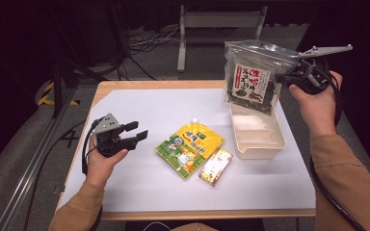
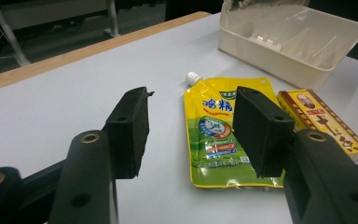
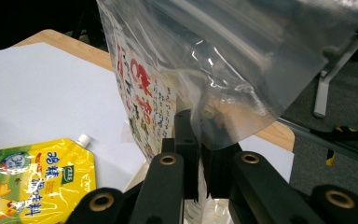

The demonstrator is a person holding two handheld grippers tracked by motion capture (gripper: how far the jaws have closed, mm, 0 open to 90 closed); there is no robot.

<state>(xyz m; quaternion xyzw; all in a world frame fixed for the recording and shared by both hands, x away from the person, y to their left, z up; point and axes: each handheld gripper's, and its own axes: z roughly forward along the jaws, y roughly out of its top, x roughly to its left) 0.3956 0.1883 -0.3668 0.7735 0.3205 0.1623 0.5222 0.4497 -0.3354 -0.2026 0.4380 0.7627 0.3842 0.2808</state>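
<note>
Since my right gripper (image 1: pixel 289 74) pinches only the seaweed bag's (image 1: pixel 250 79) slippery edge above the bin (image 1: pixel 262 142), it could slip free, while my left gripper (image 1: pixel 137 132) idles open.

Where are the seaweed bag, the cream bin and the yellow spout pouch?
seaweed bag (image 1: pixel 249 83): high view, on its printed label.
cream bin (image 1: pixel 265 149): high view, on its near rim.
yellow spout pouch (image 2: pixel 214 135): left gripper view, on the printed front.

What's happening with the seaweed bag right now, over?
Right gripper shut on seaweed bag, hanging above the cream bin. Left gripper open, nothing between its jaws, near yellow pouch. Bin looks unblocked.
</note>
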